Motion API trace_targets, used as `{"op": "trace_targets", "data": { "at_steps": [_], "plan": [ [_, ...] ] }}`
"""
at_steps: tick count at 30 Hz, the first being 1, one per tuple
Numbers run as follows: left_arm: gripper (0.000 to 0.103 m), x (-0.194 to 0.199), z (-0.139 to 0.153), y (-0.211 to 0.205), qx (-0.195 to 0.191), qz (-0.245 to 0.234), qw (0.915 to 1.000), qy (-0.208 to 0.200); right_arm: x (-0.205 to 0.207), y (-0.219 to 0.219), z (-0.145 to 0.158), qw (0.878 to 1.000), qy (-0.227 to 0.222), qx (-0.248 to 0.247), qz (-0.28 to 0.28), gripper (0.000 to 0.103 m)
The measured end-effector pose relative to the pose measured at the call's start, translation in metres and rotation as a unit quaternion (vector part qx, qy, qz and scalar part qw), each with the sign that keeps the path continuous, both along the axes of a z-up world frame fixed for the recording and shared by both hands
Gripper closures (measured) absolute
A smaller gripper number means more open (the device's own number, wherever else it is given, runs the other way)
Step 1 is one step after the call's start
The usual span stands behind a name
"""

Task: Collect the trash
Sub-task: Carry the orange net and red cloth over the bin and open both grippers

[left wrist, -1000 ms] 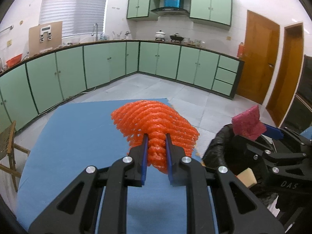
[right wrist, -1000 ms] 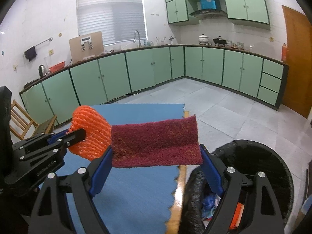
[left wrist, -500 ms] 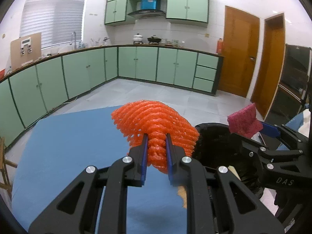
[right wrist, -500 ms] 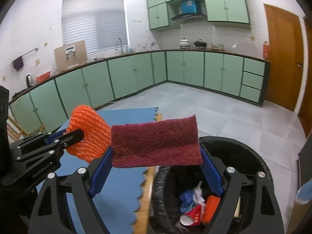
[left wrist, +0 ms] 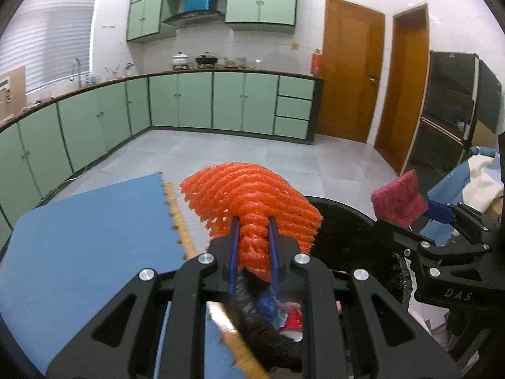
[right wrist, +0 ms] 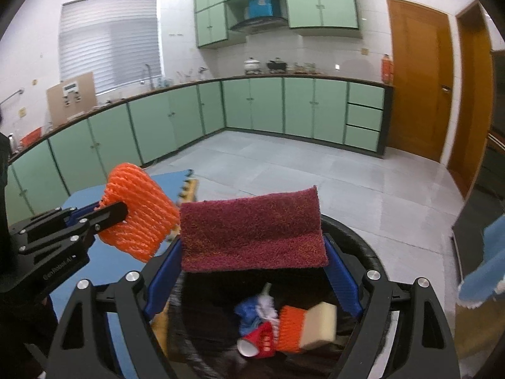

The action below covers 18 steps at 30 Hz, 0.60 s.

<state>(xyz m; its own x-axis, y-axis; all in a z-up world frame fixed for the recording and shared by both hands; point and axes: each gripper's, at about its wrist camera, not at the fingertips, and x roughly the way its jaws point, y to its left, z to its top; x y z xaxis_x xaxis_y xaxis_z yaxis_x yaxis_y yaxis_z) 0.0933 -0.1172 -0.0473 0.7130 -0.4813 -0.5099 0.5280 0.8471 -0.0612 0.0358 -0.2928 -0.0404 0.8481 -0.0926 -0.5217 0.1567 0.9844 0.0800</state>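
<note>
My left gripper [left wrist: 252, 243] is shut on an orange foam net [left wrist: 252, 202] and holds it over the near left rim of the black trash bin [left wrist: 344, 221]. The net also shows in the right wrist view [right wrist: 139, 211]. My right gripper [right wrist: 252, 252] is shut on a dark red scouring pad [right wrist: 252, 230] and holds it above the bin's opening [right wrist: 363, 246]. The pad also shows in the left wrist view [left wrist: 397, 199]. Inside the bin lie a red cup [right wrist: 257, 344], a yellow sponge [right wrist: 318, 325], blue-white scraps and an orange piece.
A blue foam mat [left wrist: 88, 227] covers the table to the left of the bin, with a wooden edge [left wrist: 180, 221]. Green kitchen cabinets [right wrist: 252, 107] line the far walls. Wooden doors [left wrist: 350, 75] stand at the right. A blue cloth [right wrist: 483, 262] is at the far right.
Both grippers moved right from above the blue mat to over the trash bin, each still holding its item. The bin's contents have come into view.
</note>
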Motion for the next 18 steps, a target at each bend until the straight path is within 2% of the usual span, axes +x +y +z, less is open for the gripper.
{"op": "trace_targets", "data": {
  "at_steps": [14, 18],
  "plan": [
    [0.088, 0.026, -0.035, -0.070, 0.024, -0.051, 0.9982, 0.019, 0.006, -0.067, -0.032, 0.998, 0.024, 0.007, -0.066, 0.020],
    [0.088, 0.042, -0.051, -0.086, 0.034, -0.058, 0.9971, 0.036, 0.014, -0.080, -0.045, 0.996, 0.038, 0.011, -0.075, 0.020]
  ]
}}
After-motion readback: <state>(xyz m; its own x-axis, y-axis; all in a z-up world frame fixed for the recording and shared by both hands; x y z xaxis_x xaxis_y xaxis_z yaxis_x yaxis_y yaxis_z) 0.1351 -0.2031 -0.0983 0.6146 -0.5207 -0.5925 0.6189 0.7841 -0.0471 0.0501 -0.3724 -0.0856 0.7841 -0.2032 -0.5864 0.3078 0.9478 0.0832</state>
